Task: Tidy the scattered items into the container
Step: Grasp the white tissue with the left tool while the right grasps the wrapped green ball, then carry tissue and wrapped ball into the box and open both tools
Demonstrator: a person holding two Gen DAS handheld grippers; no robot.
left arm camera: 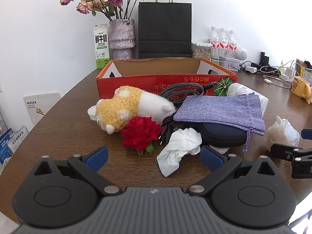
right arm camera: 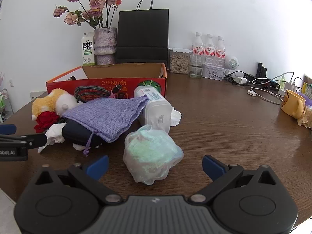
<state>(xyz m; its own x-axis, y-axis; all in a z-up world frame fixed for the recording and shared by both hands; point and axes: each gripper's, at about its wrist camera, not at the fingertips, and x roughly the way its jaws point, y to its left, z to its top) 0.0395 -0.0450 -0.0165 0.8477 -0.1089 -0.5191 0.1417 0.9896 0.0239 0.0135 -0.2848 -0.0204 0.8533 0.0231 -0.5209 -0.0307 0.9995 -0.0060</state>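
Note:
A red cardboard box (left arm camera: 136, 83) (right arm camera: 58, 83) stands open-topped behind a pile of loose items. In the pile lie a yellow-and-white plush toy (left arm camera: 124, 109) (right arm camera: 52, 101), a red rose (left arm camera: 141, 132) (right arm camera: 45, 120), a purple woven pouch (left arm camera: 220, 111) (right arm camera: 109, 115), a dark case (left arm camera: 220, 136) under it, a crumpled tissue (left arm camera: 179, 148) (right arm camera: 54, 134), a braided cable (left arm camera: 181, 92) and a white bottle (right arm camera: 156, 107). My left gripper (left arm camera: 154, 159) is open just before the tissue and rose. My right gripper (right arm camera: 155, 165) is open, with a bunched plastic bag (right arm camera: 152, 152) (left arm camera: 282, 134) between its fingers, untouched.
Along the back wall stand a vase of dried roses (left arm camera: 121, 37), a milk carton (left arm camera: 101, 46), a black paper bag (left arm camera: 164, 29) and water bottles (right arm camera: 208, 48). Chargers and cables (right arm camera: 259, 85) and a yellow mug (right arm camera: 292, 103) sit at the right. A white lid (right arm camera: 175, 117) lies by the bottle.

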